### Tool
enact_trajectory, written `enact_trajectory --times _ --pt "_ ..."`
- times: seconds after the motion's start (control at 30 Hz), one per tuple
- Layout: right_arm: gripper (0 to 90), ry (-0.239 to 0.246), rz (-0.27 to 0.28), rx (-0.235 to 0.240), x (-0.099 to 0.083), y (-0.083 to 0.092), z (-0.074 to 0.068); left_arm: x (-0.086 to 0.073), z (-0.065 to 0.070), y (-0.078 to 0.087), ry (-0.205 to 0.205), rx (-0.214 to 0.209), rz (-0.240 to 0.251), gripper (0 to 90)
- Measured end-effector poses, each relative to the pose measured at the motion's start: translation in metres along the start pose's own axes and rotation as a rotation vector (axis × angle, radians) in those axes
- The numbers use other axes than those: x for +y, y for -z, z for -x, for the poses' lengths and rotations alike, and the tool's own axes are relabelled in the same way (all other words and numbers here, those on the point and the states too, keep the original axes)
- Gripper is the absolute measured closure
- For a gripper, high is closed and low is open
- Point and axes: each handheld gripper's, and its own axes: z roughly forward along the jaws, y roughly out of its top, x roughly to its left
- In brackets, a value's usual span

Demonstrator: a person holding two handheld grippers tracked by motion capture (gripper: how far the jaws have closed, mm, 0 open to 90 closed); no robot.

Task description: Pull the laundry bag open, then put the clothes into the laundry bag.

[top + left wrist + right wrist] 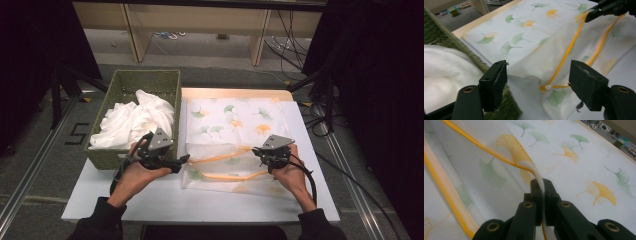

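The mesh laundry bag (227, 160) lies on the white table (165, 200), just right of the green basket (145, 82) — a sheer white pouch printed with green and orange ginkgo leaves, its open mouth edged by an orange zipper (225, 176). The far part of the bag lies flat; the near part is lifted, so the two zipper edges stand apart.

Your right gripper (263, 154) is clamped on the upper edge of that mouth. In the right gripper view the jaws are pressed together on a folded strip of mesh (541, 187) right where the orange trim ends, and the fabric rises away from them.

Your left gripper (184, 161) sits at the bag's left end, beside the basket's near corner, with its jaws standing wide. In the left gripper view the zipper's end (546, 88) lies between the two pads (495, 82), but neither pad touches it — nothing is held there.

White cloth (132, 120) is heaped in the basket, spilling toward its near rim.
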Motion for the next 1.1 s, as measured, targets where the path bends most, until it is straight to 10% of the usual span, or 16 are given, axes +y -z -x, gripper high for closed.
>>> enact_trajectory --times 0.53,0.83,1.1 --pt "89.5 -0.033 -0.001 0.013 0.001 0.001 0.002 0.003 -0.103 0.016 0.098 0.18 -0.059 17.2" --pt "89.4 0.002 0.004 0.012 0.009 0.004 0.003 -0.003 -0.156 -0.002 0.108 0.163 -0.11 16.9" --pt "89.4 0.008 -0.005 0.017 0.01 0.003 0.003 -0.01 -0.171 -0.032 0.266 0.019 -0.166 16.1"
